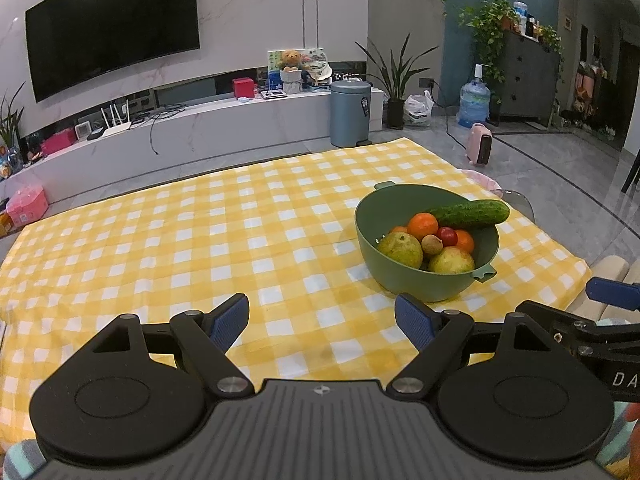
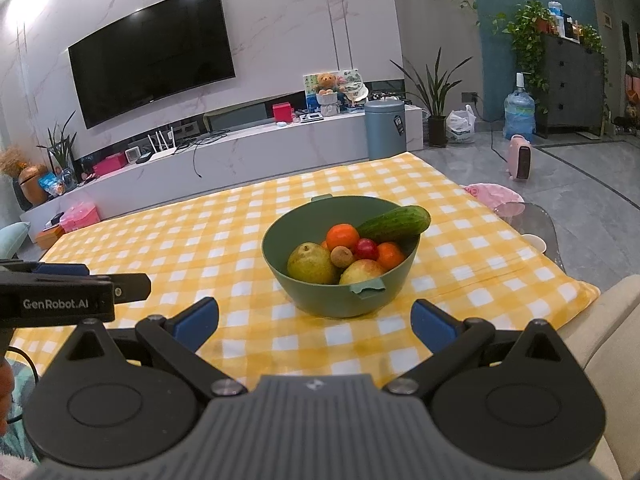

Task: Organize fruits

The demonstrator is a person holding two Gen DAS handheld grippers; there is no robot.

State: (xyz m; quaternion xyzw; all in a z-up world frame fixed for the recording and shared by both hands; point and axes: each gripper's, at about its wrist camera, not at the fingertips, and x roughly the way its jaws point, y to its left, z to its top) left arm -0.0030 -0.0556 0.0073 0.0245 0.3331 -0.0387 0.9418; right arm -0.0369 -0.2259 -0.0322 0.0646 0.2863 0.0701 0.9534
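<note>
A green bowl stands on the yellow checked tablecloth. It holds a cucumber, oranges, two pears, a red fruit and a small brown fruit. My left gripper is open and empty over the cloth, left of the bowl. My right gripper is open and empty, just in front of the bowl. Each gripper shows at the edge of the other's view.
A pale sofa edge lies at the right of the table. Behind the table are a TV stand, a blue bin, a pink heater and a water jug on the floor.
</note>
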